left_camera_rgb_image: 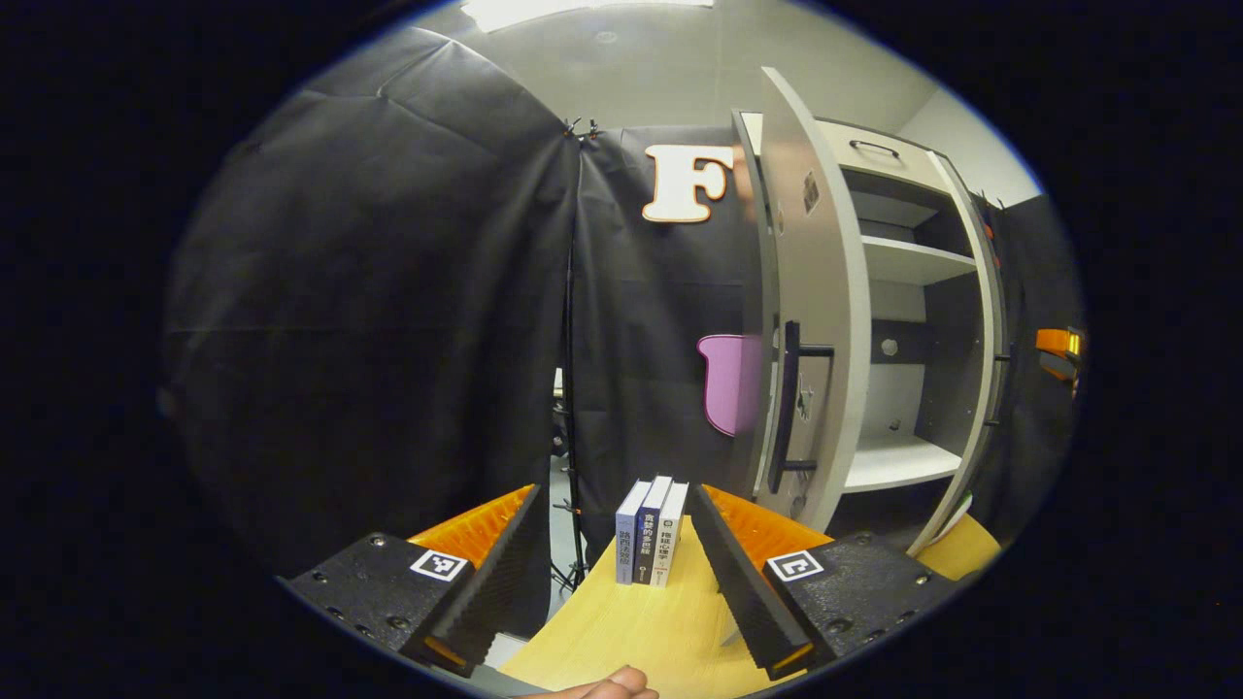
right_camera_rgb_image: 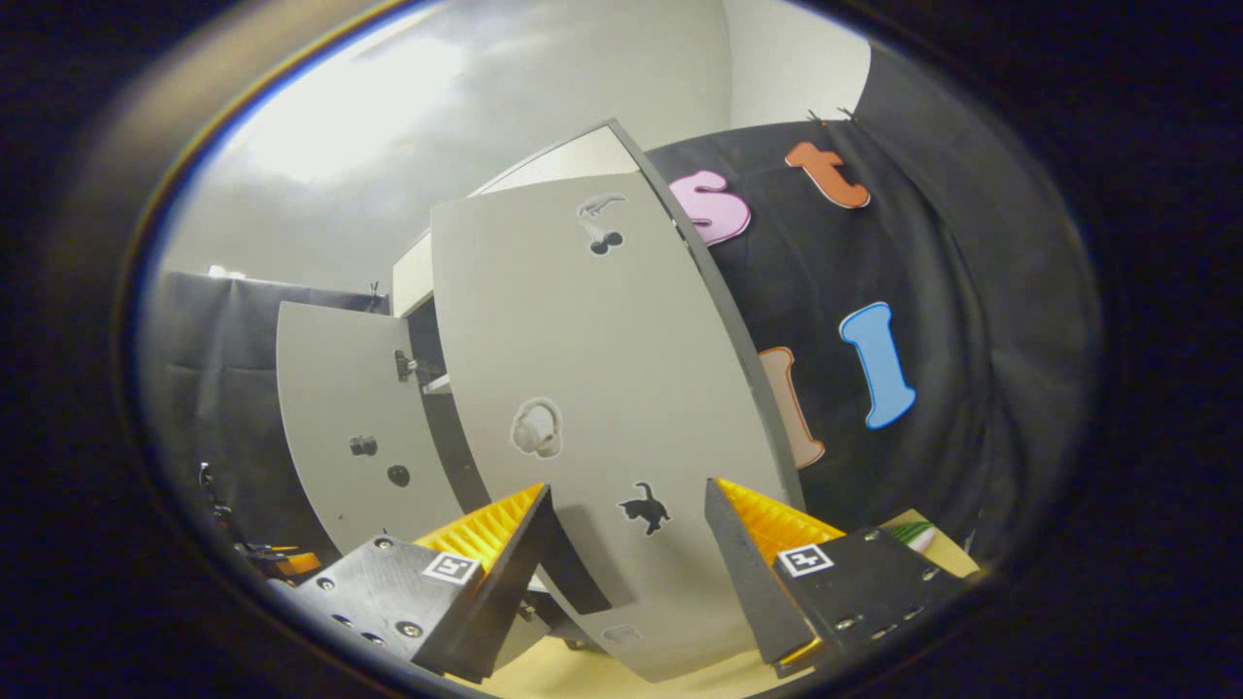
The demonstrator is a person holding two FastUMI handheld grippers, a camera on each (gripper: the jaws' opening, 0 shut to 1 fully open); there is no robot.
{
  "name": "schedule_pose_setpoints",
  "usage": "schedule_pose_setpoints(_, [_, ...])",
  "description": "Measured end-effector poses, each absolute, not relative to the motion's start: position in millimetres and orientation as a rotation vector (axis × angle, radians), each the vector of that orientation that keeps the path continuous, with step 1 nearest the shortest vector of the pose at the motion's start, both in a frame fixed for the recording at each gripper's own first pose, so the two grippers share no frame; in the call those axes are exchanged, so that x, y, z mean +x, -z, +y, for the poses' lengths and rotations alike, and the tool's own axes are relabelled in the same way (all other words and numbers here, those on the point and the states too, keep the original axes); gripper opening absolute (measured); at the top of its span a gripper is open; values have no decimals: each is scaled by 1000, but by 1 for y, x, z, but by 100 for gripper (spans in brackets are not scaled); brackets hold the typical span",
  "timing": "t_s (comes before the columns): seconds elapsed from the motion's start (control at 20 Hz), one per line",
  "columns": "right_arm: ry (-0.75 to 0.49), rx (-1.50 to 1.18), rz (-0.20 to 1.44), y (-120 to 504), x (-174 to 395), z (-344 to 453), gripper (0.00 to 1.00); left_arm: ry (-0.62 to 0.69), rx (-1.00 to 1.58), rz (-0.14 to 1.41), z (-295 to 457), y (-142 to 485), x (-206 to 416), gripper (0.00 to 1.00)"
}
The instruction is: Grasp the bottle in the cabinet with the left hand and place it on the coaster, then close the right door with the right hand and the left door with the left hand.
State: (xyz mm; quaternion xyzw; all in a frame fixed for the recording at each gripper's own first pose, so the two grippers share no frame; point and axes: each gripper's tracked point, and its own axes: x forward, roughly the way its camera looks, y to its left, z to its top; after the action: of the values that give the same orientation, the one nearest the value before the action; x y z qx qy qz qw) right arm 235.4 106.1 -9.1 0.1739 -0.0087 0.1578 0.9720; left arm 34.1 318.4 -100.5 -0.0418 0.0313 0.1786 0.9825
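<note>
Standing open on the wooden table point(left_camera_rgb_image: 631, 621), the cabinet point(left_camera_rgb_image: 903, 320) is showing bare shelves between its left door point(left_camera_rgb_image: 811, 320) and right door point(right_camera_rgb_image: 602, 408); I cannot tell where the bottle is. Three books point(left_camera_rgb_image: 651, 532) are standing left of the cabinet against black cloth. The left gripper point(left_camera_rgb_image: 610, 573) is hovering with fingers spread and holding nothing, and the right gripper point(right_camera_rgb_image: 629, 563) is gaping wide just before the right door.

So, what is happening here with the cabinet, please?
A person holds a gripper in each hand before a pale grey cabinet whose two doors both stand open. The right gripper is open and close against the right door, apparently about to push it shut. The left gripper is open and empty above a light wooden table, pointing at three upright books beside the left door. The shelves that can be seen hold no bottle.
</note>
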Motion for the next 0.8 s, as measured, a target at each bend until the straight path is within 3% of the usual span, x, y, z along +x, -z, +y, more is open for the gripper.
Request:
schedule_pose_setpoints(0.05, [-305,331,-32,7,235,99,91,-357,-94,67,320,99,41,93])
schedule_pose_setpoints(0.1, [-296,310,-45,5,232,94,95,-355,-101,68,322,97,48,94])
schedule_pose_setpoints(0.25, [-271,262,-50,8,220,76,95,-336,-115,67,324,94,69,96])
schedule_pose_setpoints(0.3, [-262,246,-48,9,214,70,96,-335,-113,69,325,93,76,93])
schedule_pose_setpoints(0.35, [-253,231,-48,11,209,64,91,-350,-101,72,327,92,83,96])
schedule_pose_setpoints(0.4, [-251,211,-45,14,202,60,95,-356,-72,79,327,91,89,93])
schedule_pose_setpoints(0.45, [-251,185,-36,19,195,56,91,-350,-31,90,322,92,97,97])
schedule_pose_setpoints(0.5, [-243,150,-30,24,188,52,95,-339,5,99,316,91,104,97])
schedule_pose_setpoints(0.55, [-220,108,-30,28,181,45,95,-310,30,107,307,93,114,93])
schedule_pose_setpoints(0.6, [-193,66,-32,33,174,37,91,-262,37,113,289,94,123,97])
schedule_pose_setpoints(0.65, [-188,37,-33,38,166,34,96,-283,52,127,288,95,124,94])
schedule_pose_setpoints(0.7, [-204,10,-34,43,157,37,91,-298,79,96,288,89,124,87])
schedule_pose_setpoints(0.8, [-235,-6,-16,56,138,39,96,-271,88,96,280,87,124,87])
